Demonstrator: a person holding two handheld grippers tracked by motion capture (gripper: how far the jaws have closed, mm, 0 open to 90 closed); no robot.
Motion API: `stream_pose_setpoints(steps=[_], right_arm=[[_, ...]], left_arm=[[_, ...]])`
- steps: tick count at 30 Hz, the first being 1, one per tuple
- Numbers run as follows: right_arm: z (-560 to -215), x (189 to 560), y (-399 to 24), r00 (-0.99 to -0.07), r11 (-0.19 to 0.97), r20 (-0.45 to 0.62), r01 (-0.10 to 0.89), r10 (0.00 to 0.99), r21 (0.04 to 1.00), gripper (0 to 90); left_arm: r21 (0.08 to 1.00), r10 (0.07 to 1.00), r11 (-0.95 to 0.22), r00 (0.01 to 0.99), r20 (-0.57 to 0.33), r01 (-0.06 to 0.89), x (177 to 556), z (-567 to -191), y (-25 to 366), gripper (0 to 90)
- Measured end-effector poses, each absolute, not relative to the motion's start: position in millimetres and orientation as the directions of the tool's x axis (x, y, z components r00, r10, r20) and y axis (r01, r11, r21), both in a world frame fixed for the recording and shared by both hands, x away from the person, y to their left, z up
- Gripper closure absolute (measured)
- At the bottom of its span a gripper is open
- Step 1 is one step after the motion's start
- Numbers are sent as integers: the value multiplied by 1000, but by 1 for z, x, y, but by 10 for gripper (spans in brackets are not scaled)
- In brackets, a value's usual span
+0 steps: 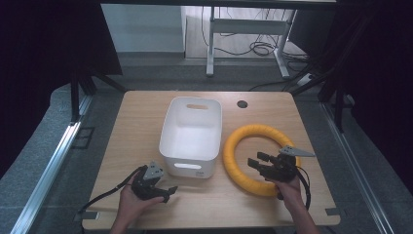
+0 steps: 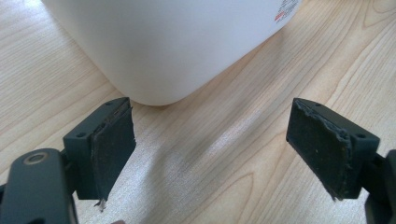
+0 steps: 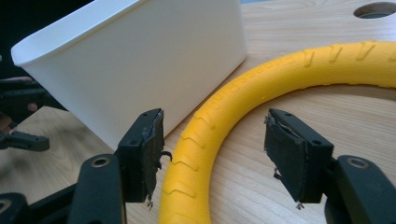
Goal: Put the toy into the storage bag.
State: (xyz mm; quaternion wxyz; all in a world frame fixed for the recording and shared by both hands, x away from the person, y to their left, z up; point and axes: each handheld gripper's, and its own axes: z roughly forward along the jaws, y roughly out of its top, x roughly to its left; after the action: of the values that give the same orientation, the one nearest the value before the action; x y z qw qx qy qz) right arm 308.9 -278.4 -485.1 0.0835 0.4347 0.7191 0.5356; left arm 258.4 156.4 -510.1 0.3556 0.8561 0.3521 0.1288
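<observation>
A white plastic bin [image 1: 191,134] stands in the middle of the wooden table [image 1: 141,112]. To its right a yellow foam ring [image 1: 233,161] lies flat, close against the bin. My right gripper [image 1: 255,159] reaches over the ring's near left arc. In the right gripper view its jaws stand apart on either side of the ring [image 3: 205,121], and the right pad [image 3: 289,154] is clear of it. My left gripper [image 1: 169,193] rests low at the bin's near left corner, open and empty. In the left gripper view it [image 2: 212,107] points at the bin's rounded corner [image 2: 177,51].
A round cable hole [image 1: 242,104] sits in the table behind the ring. Bare wood lies to the left of the bin and along the front edge. Black curtains hang at both sides, and a desk frame [image 1: 243,29] stands on the floor beyond.
</observation>
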Motion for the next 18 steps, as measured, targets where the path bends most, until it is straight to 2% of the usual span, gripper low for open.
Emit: stream_pose_setpoints(steps=[6,13,18], right_arm=[[-484,310,-285,-595,22,370,546,713,837,344],[-475,306,-284,-611,70,339,545,715,836,326],[-468,306,-271,-652,150,326,564,685,812,319]], left_arm=[[696,689,-502,724,-37,514,260,-512,155,156],[694,692,-505,721,-30,514,257,-512,155,156],[699,702,-495,712,-28,516,255,-507,158,155]])
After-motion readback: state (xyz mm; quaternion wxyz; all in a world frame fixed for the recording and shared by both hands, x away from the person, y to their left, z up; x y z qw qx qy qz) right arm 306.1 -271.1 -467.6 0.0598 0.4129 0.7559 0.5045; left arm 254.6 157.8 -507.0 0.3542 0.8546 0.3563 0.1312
